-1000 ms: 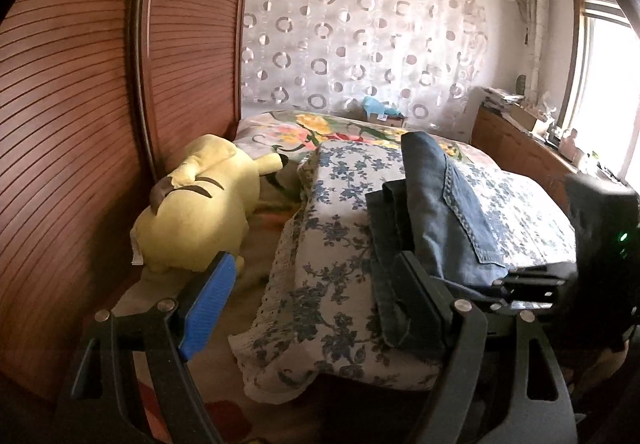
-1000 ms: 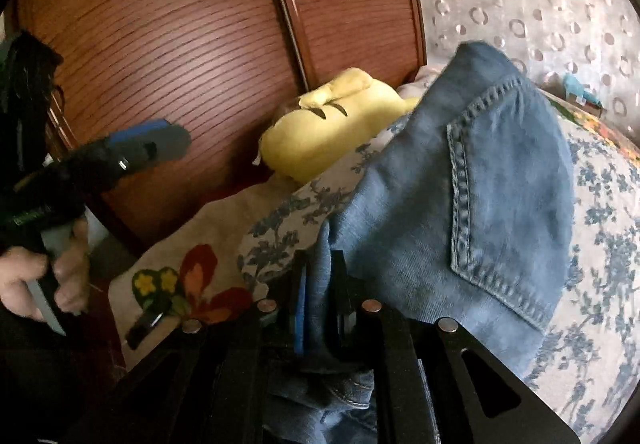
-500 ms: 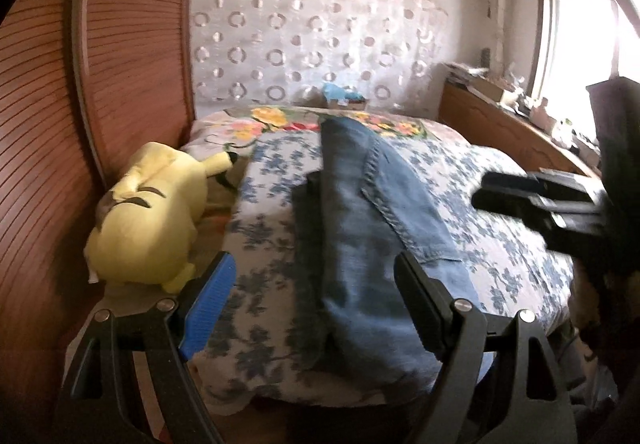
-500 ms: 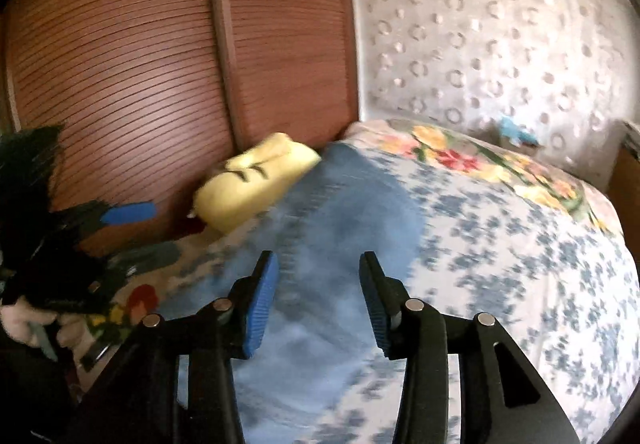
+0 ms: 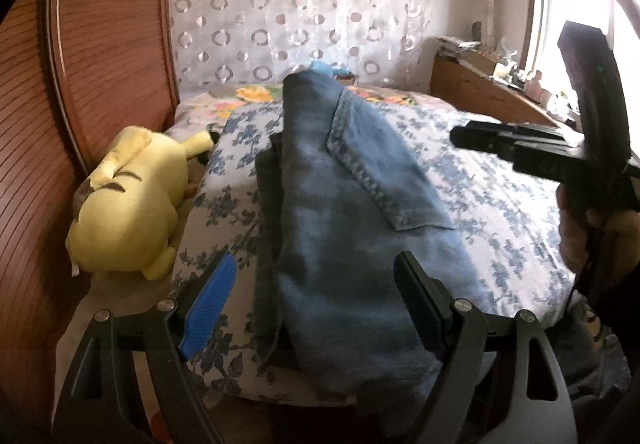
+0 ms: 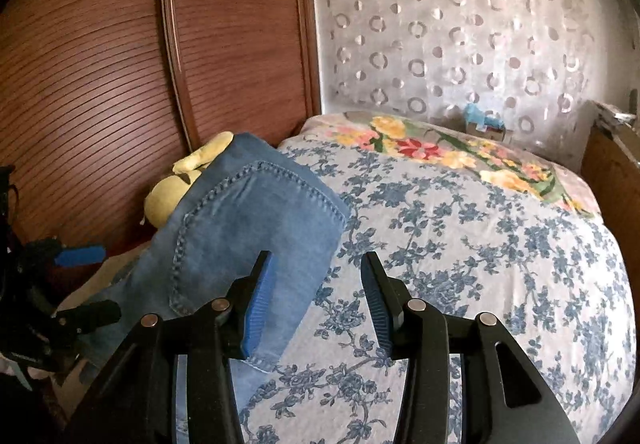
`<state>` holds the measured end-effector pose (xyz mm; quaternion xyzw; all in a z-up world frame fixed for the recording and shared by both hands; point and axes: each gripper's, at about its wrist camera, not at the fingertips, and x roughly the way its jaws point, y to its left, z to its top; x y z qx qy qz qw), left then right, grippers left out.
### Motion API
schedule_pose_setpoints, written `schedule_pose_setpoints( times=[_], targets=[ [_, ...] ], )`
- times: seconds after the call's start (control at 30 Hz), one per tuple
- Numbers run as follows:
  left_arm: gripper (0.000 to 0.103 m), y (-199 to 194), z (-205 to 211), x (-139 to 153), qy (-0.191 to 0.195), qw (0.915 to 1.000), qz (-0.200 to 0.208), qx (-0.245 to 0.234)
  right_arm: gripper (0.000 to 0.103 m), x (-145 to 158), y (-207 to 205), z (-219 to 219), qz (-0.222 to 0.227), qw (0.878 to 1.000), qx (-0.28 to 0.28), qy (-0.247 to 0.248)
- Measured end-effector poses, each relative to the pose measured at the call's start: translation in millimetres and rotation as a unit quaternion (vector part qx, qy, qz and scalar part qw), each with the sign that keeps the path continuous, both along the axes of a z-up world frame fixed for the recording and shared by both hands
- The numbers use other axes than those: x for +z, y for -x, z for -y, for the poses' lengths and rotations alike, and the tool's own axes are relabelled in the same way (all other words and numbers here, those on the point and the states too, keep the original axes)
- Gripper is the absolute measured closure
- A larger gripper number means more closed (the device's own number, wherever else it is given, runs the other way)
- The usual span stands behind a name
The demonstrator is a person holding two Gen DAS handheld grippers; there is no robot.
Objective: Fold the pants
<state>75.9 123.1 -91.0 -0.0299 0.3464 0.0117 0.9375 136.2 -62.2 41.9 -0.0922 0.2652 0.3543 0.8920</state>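
Note:
Folded blue denim pants (image 5: pixel 352 212) lie lengthwise on the bed, back pocket up, also seen in the right wrist view as the pants (image 6: pixel 248 228). My left gripper (image 5: pixel 312 296) is open above their near end, fingers apart on either side without touching. My right gripper (image 6: pixel 316 300) is open with nothing between its pads; its left finger hangs over the pants' edge. In the left wrist view the right gripper (image 5: pixel 516 144) hovers at the right over the bed, held by a hand. The left gripper (image 6: pixel 80 284) shows at the far left of the right wrist view.
A blue-flowered bedspread (image 6: pixel 480 252) covers the bed. A yellow plush toy (image 5: pixel 128 200) lies left of the pants against the brown slatted wardrobe (image 5: pixel 80 84). A wooden ledge with clutter (image 5: pixel 492 84) runs under the window at right.
My right gripper let go of the pants, opened and drew back to the right. The pants now lie flat. My left gripper swung over the pants' near end, still open.

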Motion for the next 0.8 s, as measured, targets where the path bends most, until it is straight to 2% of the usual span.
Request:
schedule_pose_setpoints(
  times=[0.07, 0.13, 0.23, 0.4, 0.47, 0.57, 0.63, 0.8],
  targets=[
    [0.021, -4.3, -2.1, -8.0, 0.002, 0.9999, -0.011, 0.005, 0.057, 0.0, -7.8, 0.9, -0.003, 1.0, 0.008, 0.001],
    [0.021, -7.0, -5.7, -15.0, 0.003, 0.9998, -0.021, 0.008, 0.052, -3.4, -18.7, 0.0, -0.015, 1.0, 0.019, -0.002],
    [0.021, -8.4, -9.5, -20.7, 0.008, 0.9995, -0.028, 0.009, 0.05, -12.9, -33.9, -9.0, -0.04, 0.999, 0.033, -0.004],
    [0.021, -9.4, -14.9, -26.8, 0.015, 0.9992, -0.034, 0.011, 0.049, -20.4, -59.6, -29.2, -0.049, 0.998, 0.038, 0.011],
    [0.021, -10.3, -17.7, -31.5, 0.021, 0.9989, -0.038, 0.014, 0.046, -20.1, -72.8, -34.2, -0.058, 0.997, 0.041, 0.009],
    [0.021, -10.6, -24.3, -37.6, 0.039, 0.9982, -0.042, 0.02, 0.034, -24.0, -91.5, -43.5, -0.076, 0.996, 0.047, 0.012],
    [0.021, -9.1, -27.0, -39.3, 0.051, 0.9976, -0.04, 0.024, 0.029, -30.3, -102.9, -49.2, -0.093, 0.994, 0.057, 0.016],
    [0.022, -3.9, -29.5, -40.5, 0.074, 0.9961, -0.039, 0.025, 0.028, -48.0, -126.2, -55.3, -0.156, 0.983, 0.096, 0.015]
  ],
)
